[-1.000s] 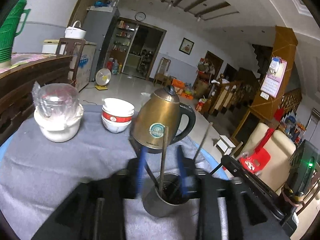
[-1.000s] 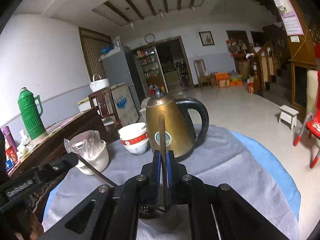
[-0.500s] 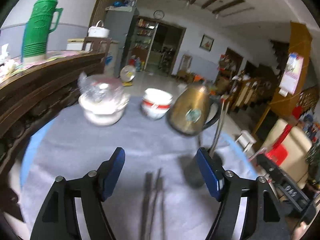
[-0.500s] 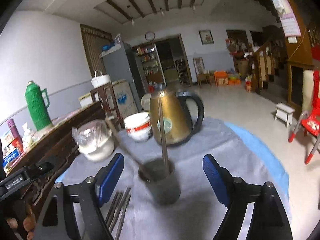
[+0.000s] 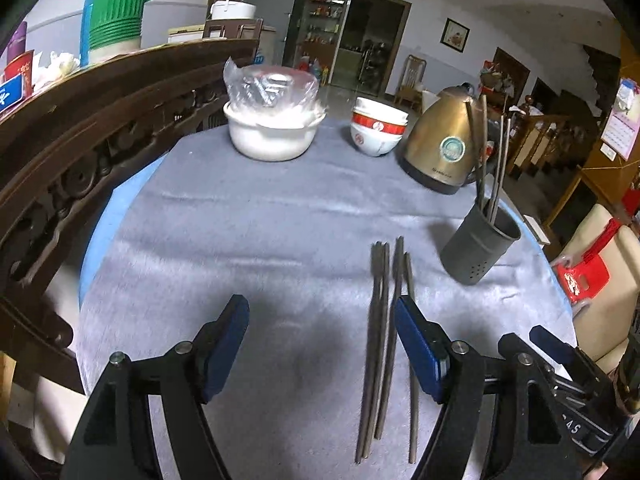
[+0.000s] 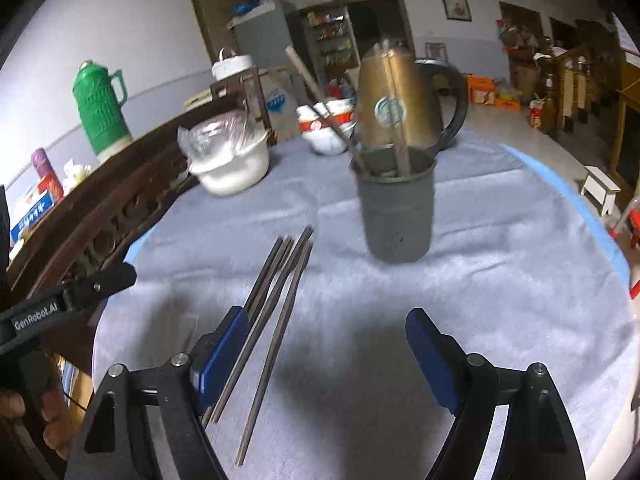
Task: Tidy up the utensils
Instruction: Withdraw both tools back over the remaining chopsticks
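Observation:
A grey utensil cup (image 5: 480, 249) (image 6: 394, 206) stands on the grey cloth with several dark chopsticks (image 5: 486, 164) upright in it. Several more chopsticks (image 5: 380, 340) (image 6: 276, 312) lie flat on the cloth in front of the cup. My left gripper (image 5: 322, 344) is open and empty above the cloth, its right finger beside the lying chopsticks. My right gripper (image 6: 326, 352) is open and empty, its left finger over the near ends of the lying chopsticks.
A gold kettle (image 5: 444, 148) (image 6: 394, 104) stands behind the cup. Stacked red-and-white bowls (image 5: 378, 128) and a white pot under plastic wrap (image 5: 274, 128) sit at the far side. A carved wooden rail (image 5: 80, 152) runs along the left, with a green thermos (image 5: 120, 4) on it.
Both grippers opened and drew back from the cup. The right one let go of a chopstick, which now stands in the cup. The chopsticks lying on the cloth have come into view.

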Demonstrator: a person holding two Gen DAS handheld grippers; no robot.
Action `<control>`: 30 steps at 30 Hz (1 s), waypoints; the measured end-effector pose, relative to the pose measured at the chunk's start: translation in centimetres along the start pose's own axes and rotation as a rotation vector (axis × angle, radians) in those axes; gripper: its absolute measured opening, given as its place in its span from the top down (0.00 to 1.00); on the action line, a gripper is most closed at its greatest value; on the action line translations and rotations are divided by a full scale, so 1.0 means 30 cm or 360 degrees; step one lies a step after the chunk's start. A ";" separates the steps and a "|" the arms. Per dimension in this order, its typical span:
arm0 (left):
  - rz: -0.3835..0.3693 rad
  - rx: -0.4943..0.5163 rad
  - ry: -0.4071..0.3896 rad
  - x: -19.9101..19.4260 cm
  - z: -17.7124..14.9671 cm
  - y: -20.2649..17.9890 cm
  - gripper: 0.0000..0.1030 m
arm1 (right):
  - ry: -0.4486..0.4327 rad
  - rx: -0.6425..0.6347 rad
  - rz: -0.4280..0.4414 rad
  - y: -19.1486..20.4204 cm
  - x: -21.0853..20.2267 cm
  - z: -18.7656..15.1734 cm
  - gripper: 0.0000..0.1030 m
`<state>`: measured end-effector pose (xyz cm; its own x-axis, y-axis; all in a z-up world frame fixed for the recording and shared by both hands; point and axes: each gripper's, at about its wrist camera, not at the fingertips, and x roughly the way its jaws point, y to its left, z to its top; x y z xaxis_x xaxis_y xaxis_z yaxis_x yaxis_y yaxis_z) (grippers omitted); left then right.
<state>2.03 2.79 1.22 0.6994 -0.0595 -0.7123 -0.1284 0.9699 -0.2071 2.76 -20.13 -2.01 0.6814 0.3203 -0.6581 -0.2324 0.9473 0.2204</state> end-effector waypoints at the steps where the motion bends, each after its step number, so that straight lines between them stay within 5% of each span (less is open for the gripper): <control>1: 0.0001 -0.0003 0.0004 -0.002 -0.004 0.002 0.27 | 0.0008 -0.0001 0.0003 0.003 0.003 -0.006 0.18; 30: 0.0123 0.0039 0.0133 0.052 -0.060 0.000 0.27 | 0.0102 0.0032 0.0026 0.016 0.033 -0.048 0.18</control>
<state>1.85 2.27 -1.10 0.6268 -0.0029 -0.7791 -0.1619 0.9777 -0.1339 2.32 -19.36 -3.60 0.6315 0.3354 -0.6991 -0.2287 0.9421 0.2453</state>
